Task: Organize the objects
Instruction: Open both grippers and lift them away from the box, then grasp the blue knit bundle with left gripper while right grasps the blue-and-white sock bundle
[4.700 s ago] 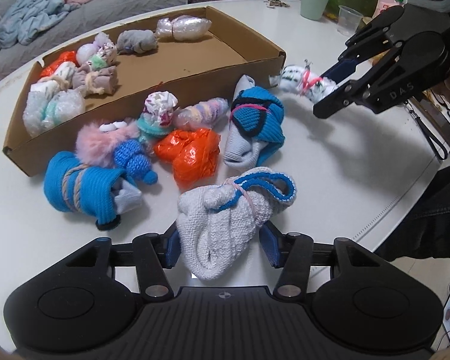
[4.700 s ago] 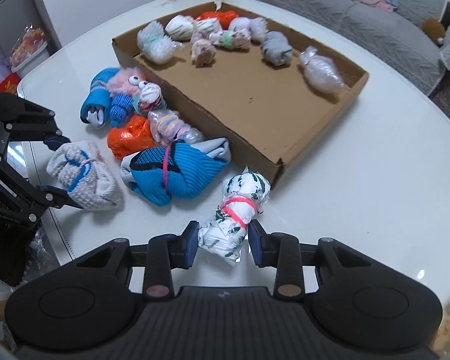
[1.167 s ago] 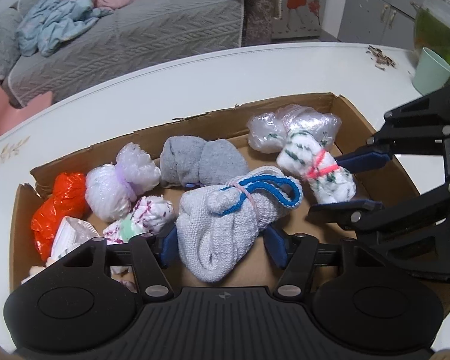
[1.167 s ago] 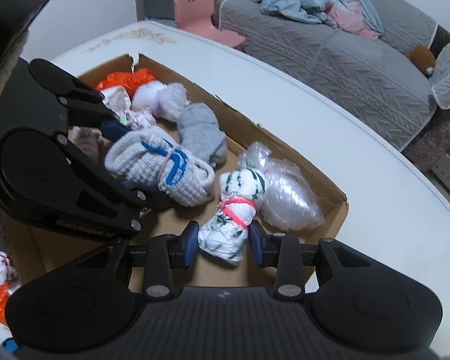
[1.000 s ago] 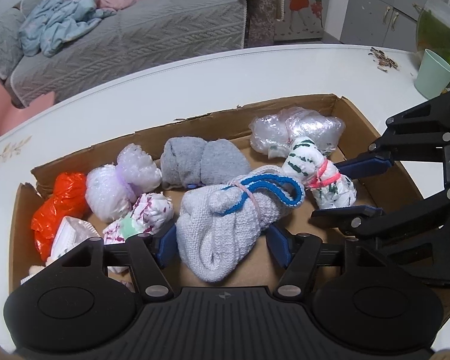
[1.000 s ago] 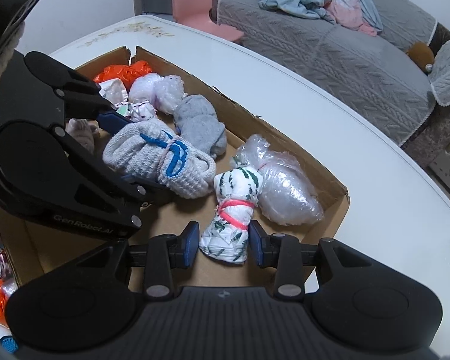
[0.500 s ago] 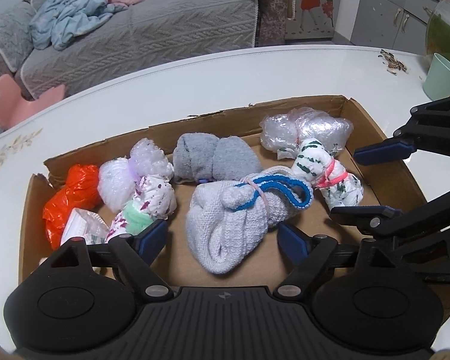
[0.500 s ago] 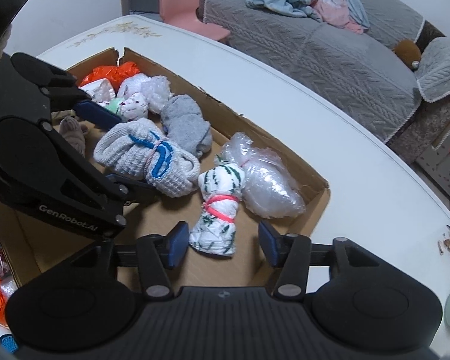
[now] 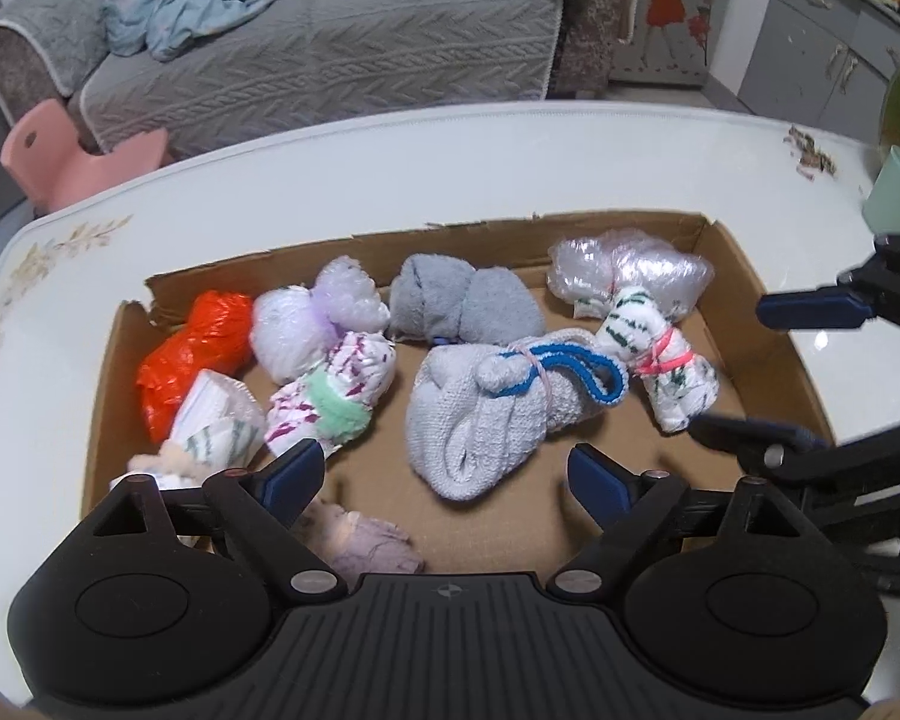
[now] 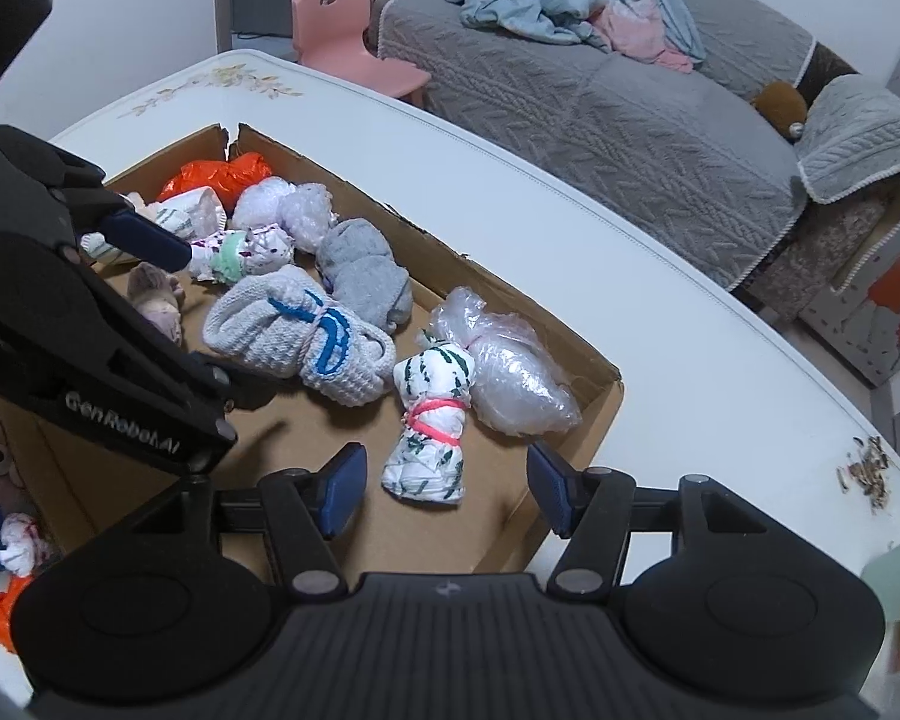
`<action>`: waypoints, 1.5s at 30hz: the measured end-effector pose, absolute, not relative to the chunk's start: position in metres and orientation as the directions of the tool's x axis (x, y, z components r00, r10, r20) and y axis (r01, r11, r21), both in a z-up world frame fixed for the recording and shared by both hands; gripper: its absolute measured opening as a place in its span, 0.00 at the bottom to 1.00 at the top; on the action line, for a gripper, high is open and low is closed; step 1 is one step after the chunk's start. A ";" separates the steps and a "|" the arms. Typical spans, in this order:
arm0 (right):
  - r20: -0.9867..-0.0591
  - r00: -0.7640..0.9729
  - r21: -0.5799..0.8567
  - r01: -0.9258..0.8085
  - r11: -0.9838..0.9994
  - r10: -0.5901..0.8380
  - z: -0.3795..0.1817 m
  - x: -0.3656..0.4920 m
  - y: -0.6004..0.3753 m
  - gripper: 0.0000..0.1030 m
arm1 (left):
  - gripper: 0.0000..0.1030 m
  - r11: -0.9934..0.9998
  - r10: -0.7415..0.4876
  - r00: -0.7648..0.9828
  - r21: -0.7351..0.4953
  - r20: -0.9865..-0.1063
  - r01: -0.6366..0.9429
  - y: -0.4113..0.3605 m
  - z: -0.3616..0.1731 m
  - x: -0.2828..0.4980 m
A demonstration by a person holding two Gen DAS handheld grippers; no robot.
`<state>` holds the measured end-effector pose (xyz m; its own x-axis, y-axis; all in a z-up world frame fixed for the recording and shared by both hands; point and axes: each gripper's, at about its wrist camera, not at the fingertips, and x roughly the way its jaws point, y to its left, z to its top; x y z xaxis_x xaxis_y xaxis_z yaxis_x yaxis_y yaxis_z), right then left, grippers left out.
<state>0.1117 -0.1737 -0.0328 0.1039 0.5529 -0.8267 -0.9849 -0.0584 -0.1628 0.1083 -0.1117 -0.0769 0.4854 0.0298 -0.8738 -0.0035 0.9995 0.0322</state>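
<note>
Both grippers hang over the cardboard box with fingers spread wide, holding nothing. The grey knit bundle lies in front of the left gripper; the green-striped white bundle lies before the right gripper. Most bundles sit boxed, but a few remain on the counter at the far left.
</note>
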 end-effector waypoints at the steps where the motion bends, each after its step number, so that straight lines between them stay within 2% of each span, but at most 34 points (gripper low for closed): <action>1: -0.825 0.109 -0.166 -0.985 -0.054 0.555 -0.031 0.110 -0.176 0.62 | 0.94 1.000 0.026 0.490 0.023 -0.871 -0.011 -0.110 -0.073 0.106; 13: -0.776 0.116 -0.096 -0.993 0.065 0.621 0.006 0.083 -0.216 0.69 | 0.99 0.991 0.102 0.515 0.041 -0.851 -0.127 -0.069 -0.017 0.032; 15: -0.764 0.120 -0.079 -0.993 0.093 0.634 0.011 0.077 -0.227 0.76 | 0.99 0.985 0.118 0.513 0.036 -0.850 -0.166 -0.055 -0.013 0.014; 21: -0.759 0.148 -0.052 -0.984 0.168 0.634 0.009 0.054 -0.263 0.88 | 0.99 0.962 0.154 0.473 0.022 -0.868 -0.274 -0.024 -0.020 -0.038; 26: -0.811 0.159 -0.015 -0.968 0.252 0.563 -0.016 0.043 -0.269 0.87 | 0.99 0.960 0.138 0.413 0.019 -0.900 -0.279 -0.015 -0.049 -0.068; 33: -0.861 0.130 0.058 -0.935 0.349 0.492 -0.044 0.044 -0.250 0.85 | 0.99 0.963 0.108 0.391 -0.002 -0.914 -0.269 -0.021 -0.073 -0.071; 40: -0.889 0.155 -0.020 -0.953 0.302 0.431 -0.067 0.021 -0.242 0.83 | 1.00 0.966 0.102 0.422 -0.013 -0.901 -0.259 -0.032 -0.076 -0.064; 45: -0.898 0.195 -0.106 -0.966 0.235 0.394 -0.074 0.017 -0.252 0.84 | 1.00 0.977 0.132 0.424 0.045 -0.896 -0.209 -0.035 -0.075 -0.067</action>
<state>0.0169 -0.2524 -0.0743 0.1945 0.3938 -0.8984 -0.9662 0.2351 -0.1062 -0.0668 -0.0346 -0.0745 0.4236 0.1323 -0.8961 -0.2094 0.9768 0.0452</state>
